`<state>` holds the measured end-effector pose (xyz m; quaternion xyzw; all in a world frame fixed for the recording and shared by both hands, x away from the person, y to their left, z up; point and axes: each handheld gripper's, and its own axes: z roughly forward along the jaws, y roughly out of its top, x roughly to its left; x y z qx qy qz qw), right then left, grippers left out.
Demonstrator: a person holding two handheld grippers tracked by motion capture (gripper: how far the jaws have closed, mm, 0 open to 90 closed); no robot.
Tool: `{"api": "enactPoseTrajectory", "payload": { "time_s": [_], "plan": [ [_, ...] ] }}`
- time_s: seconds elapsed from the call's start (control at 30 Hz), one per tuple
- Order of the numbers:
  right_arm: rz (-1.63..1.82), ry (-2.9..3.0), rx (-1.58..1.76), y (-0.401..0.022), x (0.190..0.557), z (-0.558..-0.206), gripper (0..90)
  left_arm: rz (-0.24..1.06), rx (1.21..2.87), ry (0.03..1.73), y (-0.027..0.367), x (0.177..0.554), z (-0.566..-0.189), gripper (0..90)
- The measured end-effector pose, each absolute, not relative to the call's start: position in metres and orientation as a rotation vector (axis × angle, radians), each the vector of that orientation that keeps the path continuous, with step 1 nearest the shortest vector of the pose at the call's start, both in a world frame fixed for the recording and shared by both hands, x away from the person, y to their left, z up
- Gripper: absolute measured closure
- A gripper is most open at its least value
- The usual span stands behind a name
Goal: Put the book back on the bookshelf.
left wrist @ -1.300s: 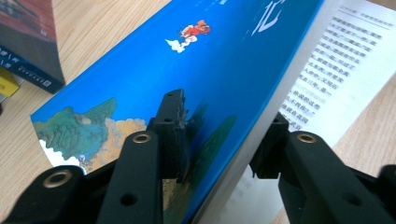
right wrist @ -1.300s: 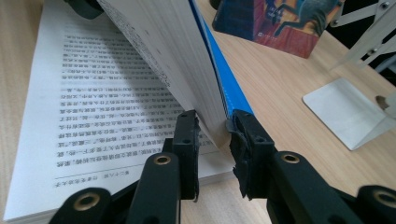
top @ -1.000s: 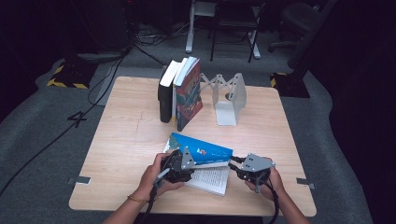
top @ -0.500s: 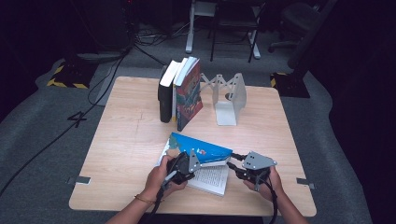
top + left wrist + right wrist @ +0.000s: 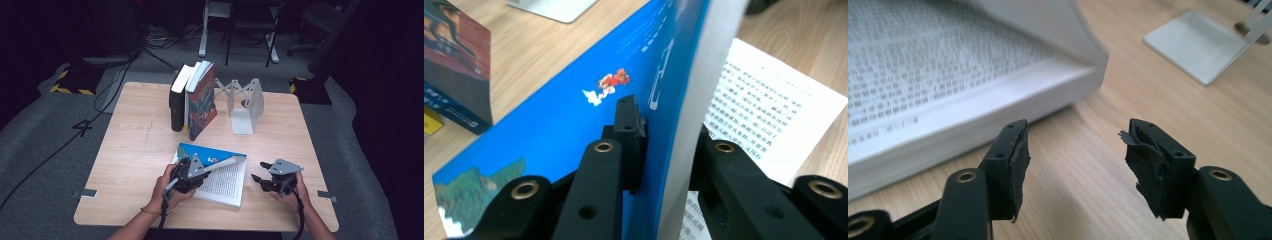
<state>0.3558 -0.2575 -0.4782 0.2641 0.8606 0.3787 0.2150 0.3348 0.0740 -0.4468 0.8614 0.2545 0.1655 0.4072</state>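
Blue cover (image 5: pixel 574 115) is pinched in our left tool (image 5: pixel 192 172), jaws just closing, right tool (image 5: pixel 265 181) opening empty, so a yank could crease it.

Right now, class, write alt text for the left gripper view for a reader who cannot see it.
The left hand-held gripper pinches the raised blue cover of an open book, its jaws having just been closing. Printed pages lie beyond on the wooden table.

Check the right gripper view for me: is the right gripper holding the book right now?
No: the right gripper has open jaws with only bare table between them, and the open book lies apart.
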Motion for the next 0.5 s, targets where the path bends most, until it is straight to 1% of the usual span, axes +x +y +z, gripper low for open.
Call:
{"api": "enactPoseTrajectory", "payload": {
  "time_s": [0.1, 0.3, 0.5],
  "plan": [
    [1.034, 2.420, 0.725, -0.253, 0.359, -0.485, 42.8, 0.366, 2.159, 0.663, 0.079, 0.337, -0.445, 78.9],
    [0.995, 2.496, 0.682, -0.239, 0.362, -0.496, 42.9, 0.368, 2.167, 0.655, 0.083, 0.334, -0.442, 79.0],
    [1.045, 2.502, 0.714, -0.233, 0.366, -0.499, 41.2, 0.363, 2.157, 0.659, 0.086, 0.333, -0.440, 78.9]
  ]
}}
